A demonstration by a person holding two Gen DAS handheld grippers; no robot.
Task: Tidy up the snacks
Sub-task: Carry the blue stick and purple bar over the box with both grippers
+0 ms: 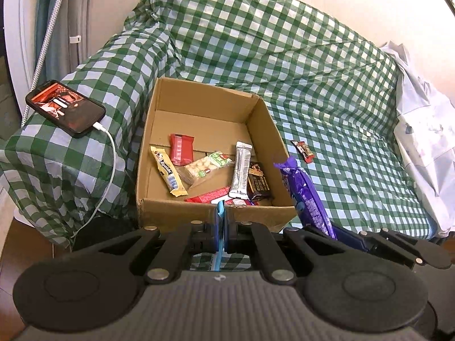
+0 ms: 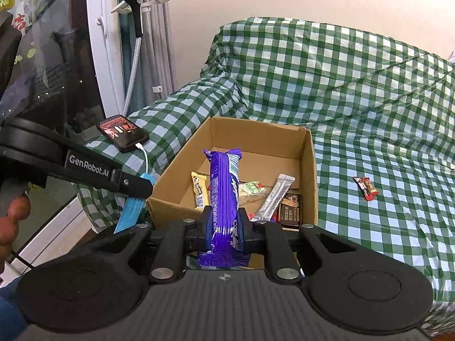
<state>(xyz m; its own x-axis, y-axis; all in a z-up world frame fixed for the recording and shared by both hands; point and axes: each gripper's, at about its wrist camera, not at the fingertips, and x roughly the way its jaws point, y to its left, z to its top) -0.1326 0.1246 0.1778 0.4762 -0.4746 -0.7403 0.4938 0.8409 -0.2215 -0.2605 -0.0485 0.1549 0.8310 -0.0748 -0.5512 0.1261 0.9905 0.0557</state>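
An open cardboard box (image 1: 159,147) stands on a sofa covered in green check cloth and holds several wrapped snacks. My left gripper (image 1: 221,213) hovers at the box's near wall, shut on a thin blue packet (image 1: 219,216); the packet (image 2: 132,213) hangs below the jaws in the right wrist view. My right gripper (image 2: 224,216) is shut on a long purple snack pack (image 2: 224,187) that stands upright before the box (image 2: 311,170). The same purple pack (image 1: 307,196) shows beside the box's right corner. A small red and black candy (image 1: 303,150) (image 2: 365,189) lies alone on the seat, right of the box.
A phone (image 1: 65,108) with a lit screen lies on the left armrest, and a white cable (image 1: 111,153) hangs from it. White cloth (image 1: 421,142) is bunched at the sofa's right end. A hand (image 2: 14,216) holds the left gripper. Curtains and a window frame stand at the left.
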